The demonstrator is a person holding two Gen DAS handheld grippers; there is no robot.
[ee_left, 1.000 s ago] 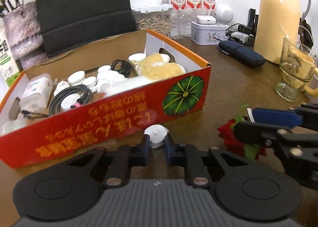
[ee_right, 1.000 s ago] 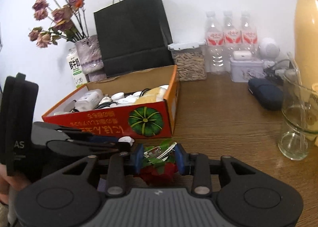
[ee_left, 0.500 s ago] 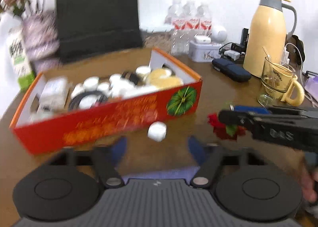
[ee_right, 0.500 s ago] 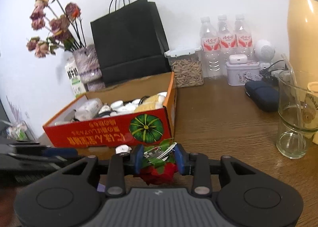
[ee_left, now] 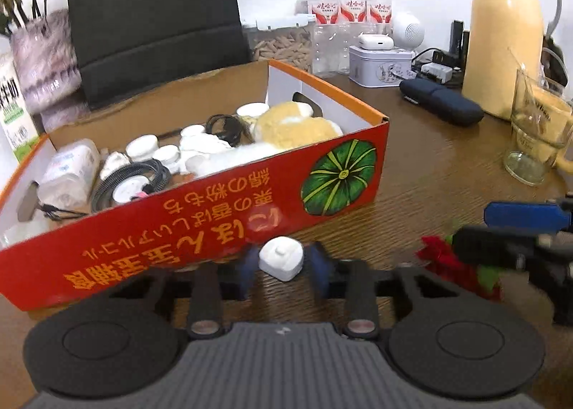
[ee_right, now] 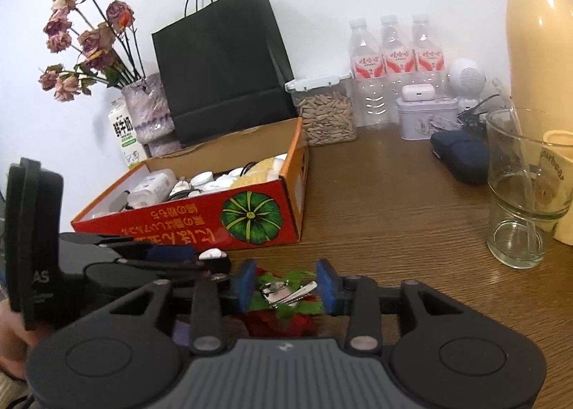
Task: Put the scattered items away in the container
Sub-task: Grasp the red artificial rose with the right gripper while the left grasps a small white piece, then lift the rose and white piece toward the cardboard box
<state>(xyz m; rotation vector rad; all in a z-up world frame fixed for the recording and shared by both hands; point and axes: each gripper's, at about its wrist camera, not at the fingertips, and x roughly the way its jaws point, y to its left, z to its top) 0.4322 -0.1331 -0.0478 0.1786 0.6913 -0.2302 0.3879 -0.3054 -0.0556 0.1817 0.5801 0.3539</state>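
1. Wood-grain counter (ee_left: 429, 165), cluttered along the back wall, with the orange cardboard box (ee_left: 222, 208) already half full of caps and cables.
2. Left gripper (ee_left: 283, 267) brackets a small white plastic cap (ee_left: 282, 258) sitting just in front of the box. Can't tell if the pads actually touch it.
3. Cap looks light, hard and slick, so I'd squeeze its flat sides, gently.
4. Right gripper (ee_right: 286, 287) is spread around a red fabric flower (ee_right: 283, 316) with a metal clip (ee_right: 286, 292); floppy petals, so grab the clip.

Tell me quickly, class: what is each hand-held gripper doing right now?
Left hand-held gripper: open, straddling the small white cap, not clamped.
Right hand-held gripper: open around the red flower clip, pads apart from it.
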